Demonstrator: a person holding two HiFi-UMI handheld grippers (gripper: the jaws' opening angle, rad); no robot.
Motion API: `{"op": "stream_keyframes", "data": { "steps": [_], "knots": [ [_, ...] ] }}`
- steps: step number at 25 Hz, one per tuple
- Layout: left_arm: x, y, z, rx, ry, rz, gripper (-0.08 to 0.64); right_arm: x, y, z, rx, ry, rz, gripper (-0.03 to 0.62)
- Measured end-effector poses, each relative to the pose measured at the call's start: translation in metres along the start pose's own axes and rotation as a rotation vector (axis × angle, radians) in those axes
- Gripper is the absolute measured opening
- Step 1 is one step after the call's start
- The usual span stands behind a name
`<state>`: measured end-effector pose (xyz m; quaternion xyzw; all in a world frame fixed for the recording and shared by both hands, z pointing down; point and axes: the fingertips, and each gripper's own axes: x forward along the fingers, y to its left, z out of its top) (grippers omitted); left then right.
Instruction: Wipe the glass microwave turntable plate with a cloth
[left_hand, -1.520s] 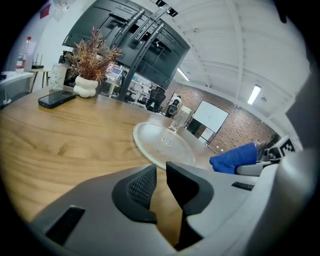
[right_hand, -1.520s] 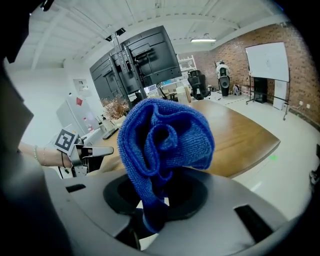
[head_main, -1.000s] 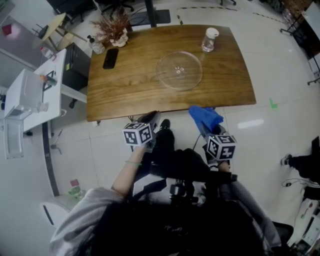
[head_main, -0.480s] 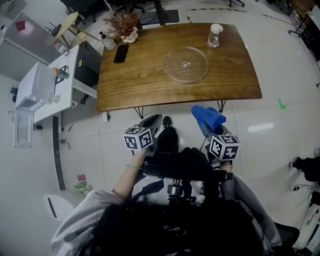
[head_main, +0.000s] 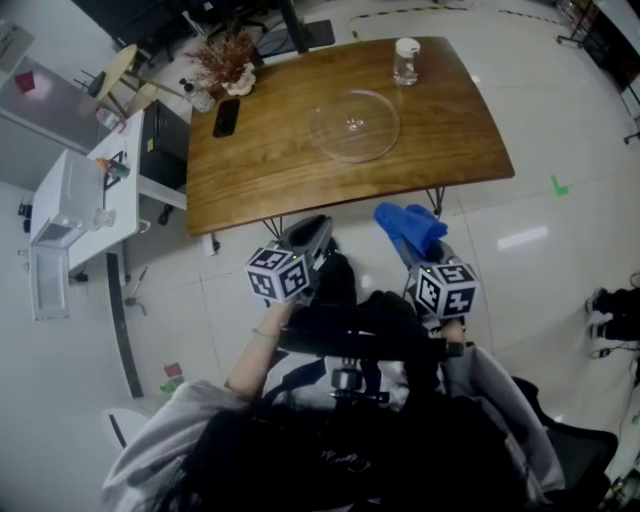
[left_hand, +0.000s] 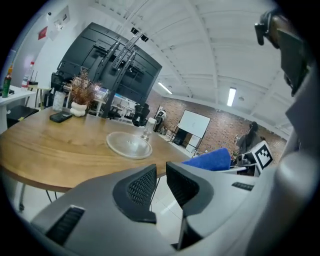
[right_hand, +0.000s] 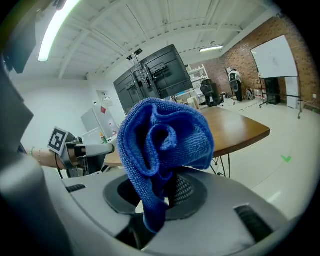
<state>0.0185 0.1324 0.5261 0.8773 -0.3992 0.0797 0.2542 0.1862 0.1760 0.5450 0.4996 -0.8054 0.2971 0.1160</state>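
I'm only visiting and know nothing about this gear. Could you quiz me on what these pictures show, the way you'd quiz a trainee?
1. What does the right gripper hold between its fingers? A) a sponge B) a blue cloth C) a spoon
2. True or false: the glass plate sits inside a microwave.
3. Short answer: is the cloth touching the plate?

Key
1. B. The fingers are shut on the cloth.
2. False. The plate lies flat on the wooden table.
3. No. The cloth is held short of the table's near edge.
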Motion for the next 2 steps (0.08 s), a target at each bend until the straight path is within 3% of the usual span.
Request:
{"op": "stream_keyframes", "data": {
  "steps": [2],
  "knots": [
    [0.0019, -0.0094, 0.0137, 0.02, -0.024, -0.023, 0.06, -0.0017, 0.002, 0.0018, -0.004, -0.005, 0.002, 0.098]
  ]
}}
